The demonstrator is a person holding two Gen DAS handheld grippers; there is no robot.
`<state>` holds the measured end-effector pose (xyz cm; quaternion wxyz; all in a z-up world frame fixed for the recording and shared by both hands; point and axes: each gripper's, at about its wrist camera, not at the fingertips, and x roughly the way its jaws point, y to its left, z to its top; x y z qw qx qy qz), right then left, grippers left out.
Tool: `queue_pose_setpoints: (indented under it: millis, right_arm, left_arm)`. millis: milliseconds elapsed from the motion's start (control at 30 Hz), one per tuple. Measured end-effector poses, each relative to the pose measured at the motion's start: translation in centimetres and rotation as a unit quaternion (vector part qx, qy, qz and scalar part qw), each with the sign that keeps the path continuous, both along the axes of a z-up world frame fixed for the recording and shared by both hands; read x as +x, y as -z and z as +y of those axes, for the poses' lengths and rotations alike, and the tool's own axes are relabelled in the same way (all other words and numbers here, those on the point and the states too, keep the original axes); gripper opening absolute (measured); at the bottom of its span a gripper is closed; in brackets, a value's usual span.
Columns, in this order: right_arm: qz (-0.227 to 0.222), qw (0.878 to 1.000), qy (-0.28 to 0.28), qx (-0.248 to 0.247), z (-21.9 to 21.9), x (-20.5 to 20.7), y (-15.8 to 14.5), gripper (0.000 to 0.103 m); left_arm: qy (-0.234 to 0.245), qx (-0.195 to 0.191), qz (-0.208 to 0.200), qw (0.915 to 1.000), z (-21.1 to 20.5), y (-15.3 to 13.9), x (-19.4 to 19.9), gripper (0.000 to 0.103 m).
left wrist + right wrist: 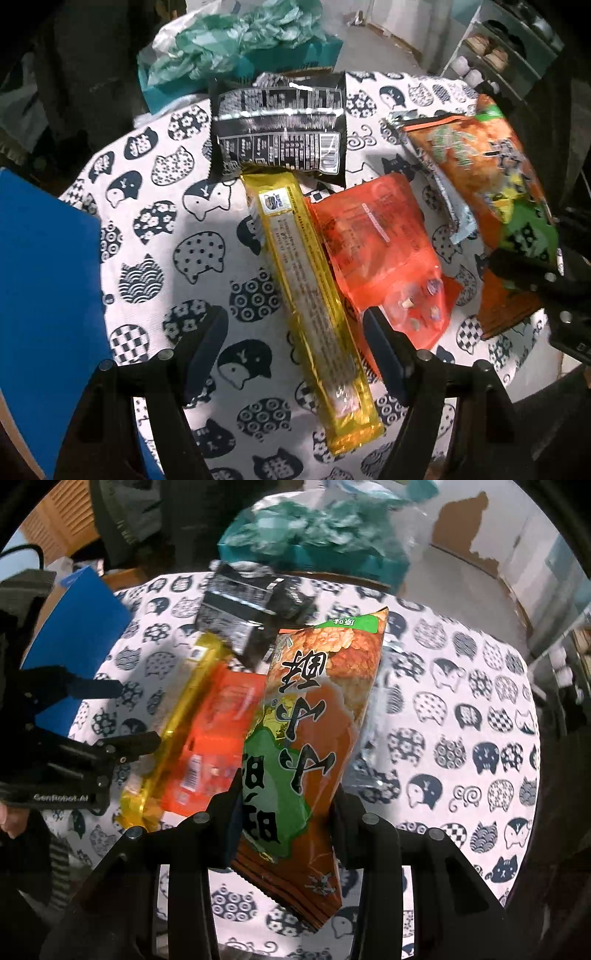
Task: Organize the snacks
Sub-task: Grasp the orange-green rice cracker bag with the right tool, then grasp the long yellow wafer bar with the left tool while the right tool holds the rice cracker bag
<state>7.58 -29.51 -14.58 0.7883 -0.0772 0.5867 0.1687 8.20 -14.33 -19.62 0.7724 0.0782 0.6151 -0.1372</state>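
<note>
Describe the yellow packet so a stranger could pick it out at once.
On the round table with the cat-print cloth, four snack packets lie clustered. The yellow packet lies between the open left gripper fingers, touching the black packet, beside the red pouch. It alone is long, narrow and golden.

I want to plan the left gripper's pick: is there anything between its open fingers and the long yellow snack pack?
Nothing visible stands in the way. The left gripper is open and the yellow pack already lies between its fingers on the cat-print cloth. The red pouch lies close along the pack's right side, beside the right finger, so that finger may touch it.
</note>
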Motion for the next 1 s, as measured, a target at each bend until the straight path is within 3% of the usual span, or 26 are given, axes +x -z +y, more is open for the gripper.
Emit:
queue_pose_setpoints:
  millis: [300,433,467,567,1000]
  right_arm:
    - [0.004,1.0,0.011,0.001,-1.6,0.1,0.6,0.038]
    - [0.004,1.0,0.013,0.003,-1.9,0.0,0.6,0.038]
    - [0.004,1.0,0.012,0.003,-2.0,0.0,0.5,0.038]
    - [0.005,1.0,0.01,0.003,-1.8,0.0,0.4,0.038]
    - [-0.011,1.0,-0.009,0.007,-0.4,-0.5,-1.5,0.038]
  left_arm:
    - [0.001,0.019,0.015,0.9997,-1.1,2.5,1.2,0.075]
    - [-0.01,-0.002,0.032,0.9994,-0.8,3.2,1.6,0.054]
    - [-0.009,0.0,0.029,0.9995,-0.9,3.2,1.6,0.042]
    - [-0.004,0.008,0.026,0.9996,-1.0,2.9,1.5,0.031]
    - [-0.013,0.02,-0.008,0.9997,1.7,-0.9,-0.3,0.028]
